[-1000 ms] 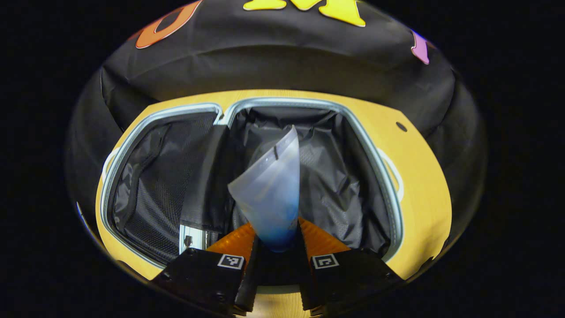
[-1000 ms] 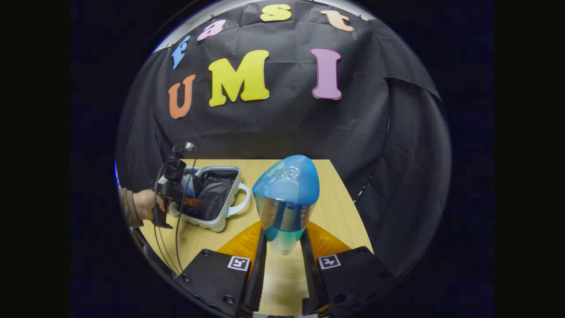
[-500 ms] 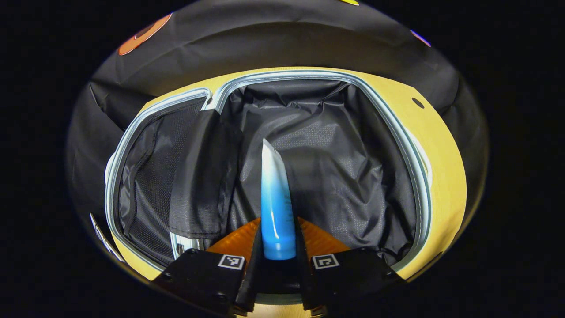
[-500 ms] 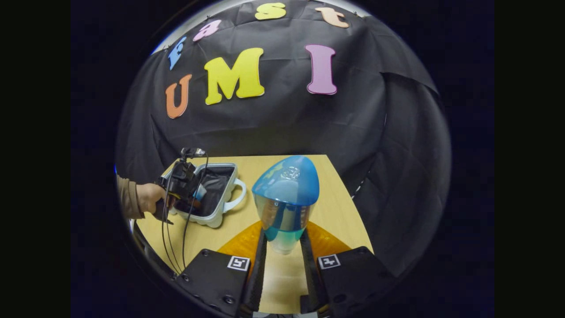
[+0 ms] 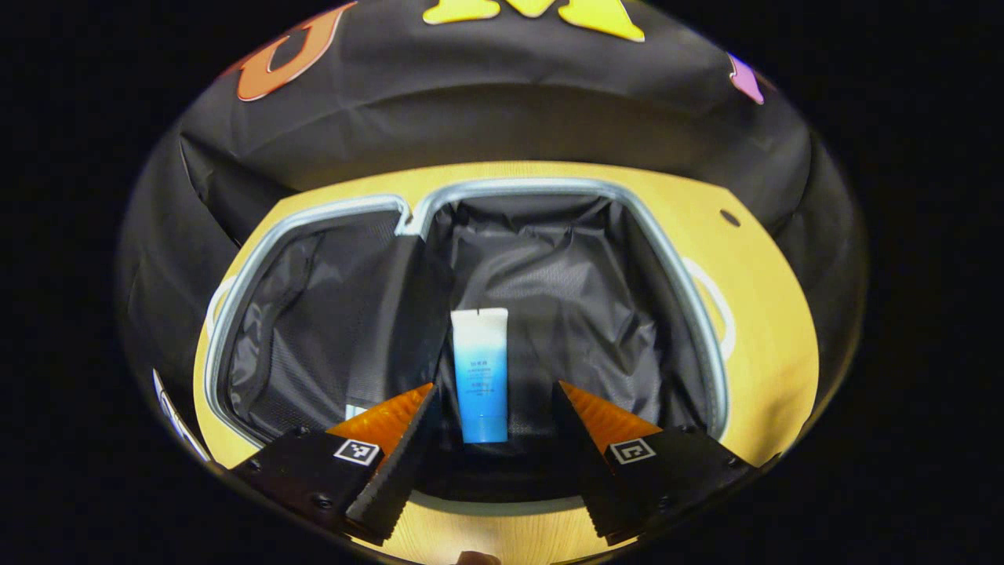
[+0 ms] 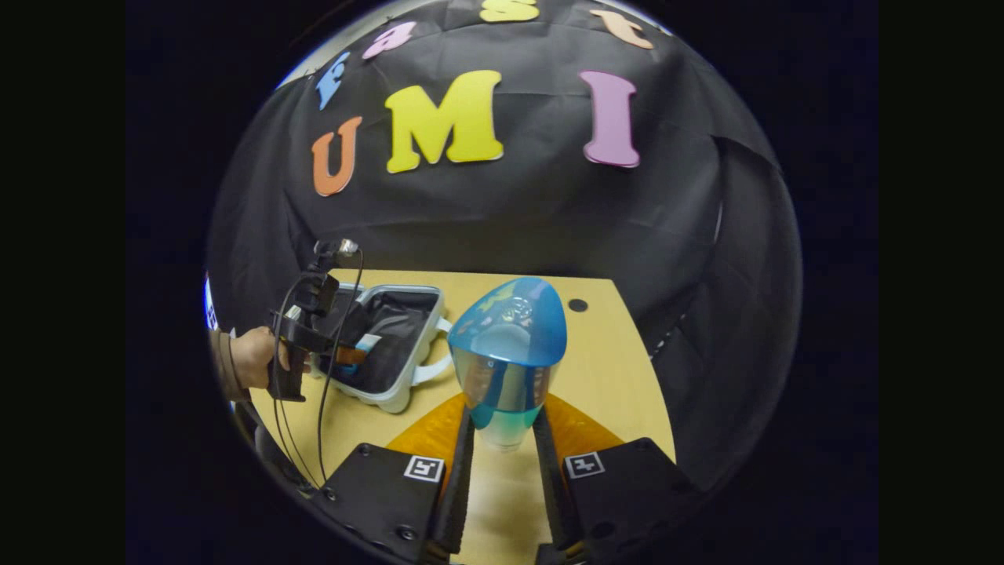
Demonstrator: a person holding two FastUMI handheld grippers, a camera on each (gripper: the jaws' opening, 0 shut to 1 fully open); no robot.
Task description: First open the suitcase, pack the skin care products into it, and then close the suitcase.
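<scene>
Left gripper (image 5: 492,439) fingers wide; tube (image 5: 480,373) lies in open suitcase (image 5: 690,290), long axis along fingers; right gripper (image 6: 502,439) clamps bottle (image 6: 507,353), probably well right of suitcase over table (image 6: 620,377).

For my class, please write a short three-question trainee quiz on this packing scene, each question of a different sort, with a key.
1. True or false: the left gripper is clamped on the blue-and-white tube.
2. Multiple choice: the tube lies (a) on the wooden table, (b) in the right-hand half of the open suitcase, (c) in its left-hand half, as the left gripper view shows it.
3. Fill the gap: the right gripper holds a ____ bottle above the table.

Key
1. False: its fingers stand apart, with the tube lying free between them on the dark lining.
2. b
3. blue
</scene>
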